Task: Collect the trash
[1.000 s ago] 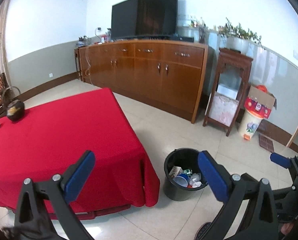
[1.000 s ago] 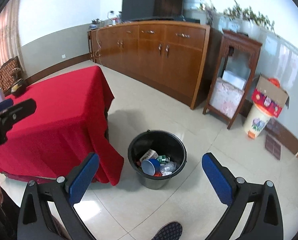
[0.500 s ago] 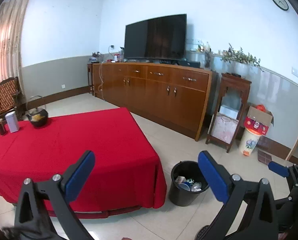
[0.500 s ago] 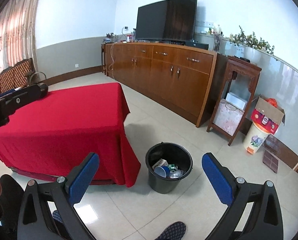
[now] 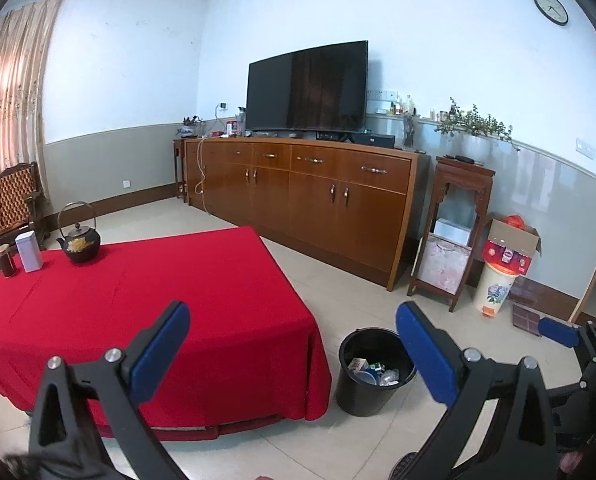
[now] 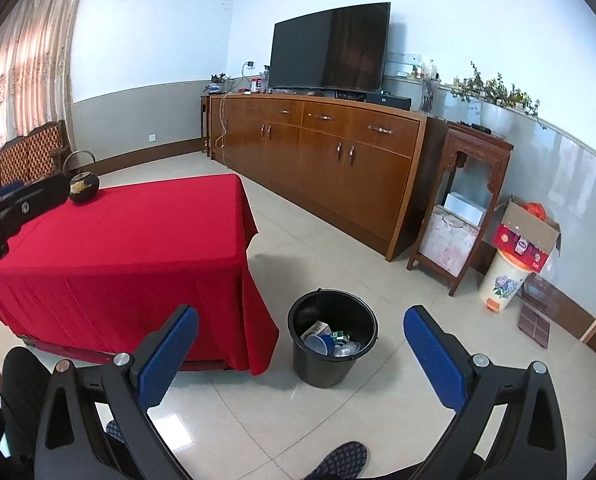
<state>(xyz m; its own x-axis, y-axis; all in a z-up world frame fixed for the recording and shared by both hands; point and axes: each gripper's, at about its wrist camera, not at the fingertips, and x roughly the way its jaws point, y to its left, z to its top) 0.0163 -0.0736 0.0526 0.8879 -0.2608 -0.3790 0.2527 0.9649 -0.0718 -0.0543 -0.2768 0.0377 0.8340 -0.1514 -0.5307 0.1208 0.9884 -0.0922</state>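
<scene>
Left gripper point(image 5: 294, 350): blue-padded jaws spread wide, nothing between them, held above the floor
Right gripper point(image 6: 299, 354): blue-padded jaws likewise wide apart and empty
Round black plastic bucket point(image 6: 333, 338): upright on the pale tiled floor point(image 6: 258, 420), just beside the hanging corner of the red tablecloth point(image 5: 138, 300)
Trash point(image 6: 325, 339): a blue cup, a crumpled clear bottle and small cartons lie in the bucket's bottom
Tablecloth top: a dark iron teapot point(image 5: 78, 242), a white tin point(image 5: 28, 251) and a small brown jar point(image 5: 6, 260) grouped near its far left corner
Person: a patterned dark shoe point(image 6: 339, 460) shows at the lower edge of the right view
</scene>
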